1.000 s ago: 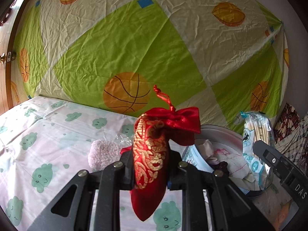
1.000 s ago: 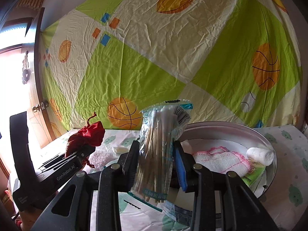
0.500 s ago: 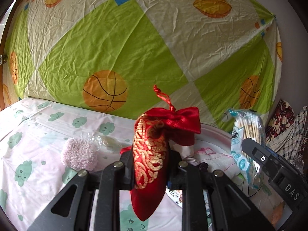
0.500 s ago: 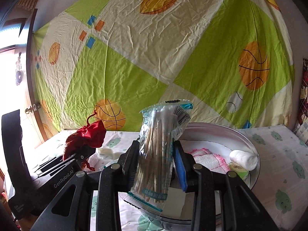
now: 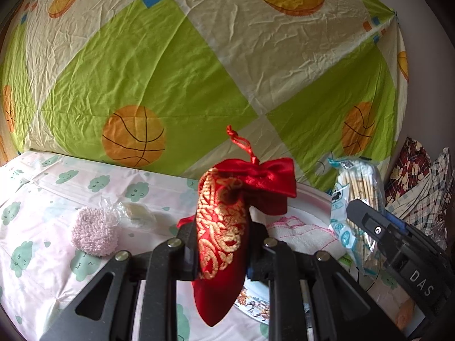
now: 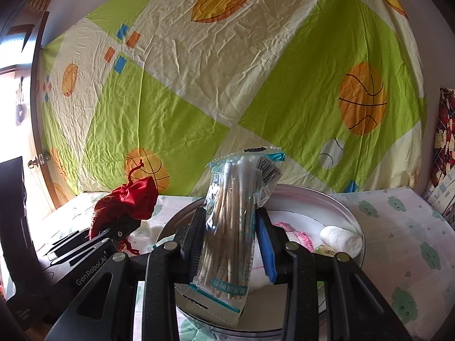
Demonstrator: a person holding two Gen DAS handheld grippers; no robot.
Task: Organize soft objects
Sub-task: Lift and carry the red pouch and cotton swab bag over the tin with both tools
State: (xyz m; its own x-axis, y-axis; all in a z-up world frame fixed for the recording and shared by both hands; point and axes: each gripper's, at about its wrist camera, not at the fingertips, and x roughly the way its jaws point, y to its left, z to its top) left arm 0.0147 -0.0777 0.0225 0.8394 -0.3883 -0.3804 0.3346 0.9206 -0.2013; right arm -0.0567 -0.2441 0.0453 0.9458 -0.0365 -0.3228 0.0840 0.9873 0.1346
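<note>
Left gripper [image 5: 223,251]: clamped on red brocade pouch [image 5: 227,227], held upright beside metal tray [image 6: 327,196], presumably for deposit.
Right gripper [image 6: 231,244]: clamped on cotton-swab packet [image 6: 236,221], above tray.
Loose on tablecloth [image 5: 42,227]: pink fluffy pad [image 5: 93,231].

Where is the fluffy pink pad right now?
In the left wrist view the fluffy pink pad lies on the tablecloth, left of the left gripper, next to a small clear packet.
</note>
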